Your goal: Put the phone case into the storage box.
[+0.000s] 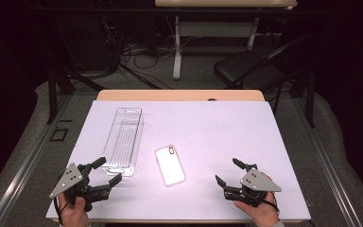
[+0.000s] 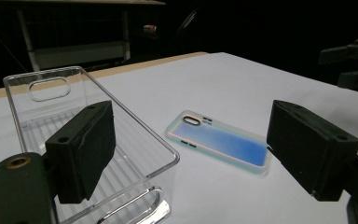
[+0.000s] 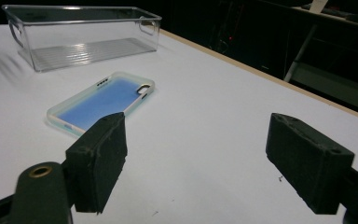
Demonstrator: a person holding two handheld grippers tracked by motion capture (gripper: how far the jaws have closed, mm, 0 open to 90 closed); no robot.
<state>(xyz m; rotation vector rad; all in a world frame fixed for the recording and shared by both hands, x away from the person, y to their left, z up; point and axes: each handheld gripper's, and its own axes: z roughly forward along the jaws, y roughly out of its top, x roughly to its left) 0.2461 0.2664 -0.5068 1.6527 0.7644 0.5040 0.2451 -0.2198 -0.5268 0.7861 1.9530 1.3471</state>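
Your phone case (image 1: 170, 165) lies flat on the white worktop (image 1: 227, 127), just beside the clear plastic bin (image 1: 123, 140) and apart from it. Your left gripper (image 1: 106, 171) sits near the bin's close end, jaws apart and empty. Your right gripper (image 1: 228, 171) rests well apart from the case, jaws likewise spread on nothing.

Colours and patterns at your table

Your translucent phone case (image 2: 220, 142) shows a blue panel with a pale rim; the clear ribbed plastic bin (image 1: 123, 140) has a striped floor; the table cover (image 1: 217, 127) is plain white.
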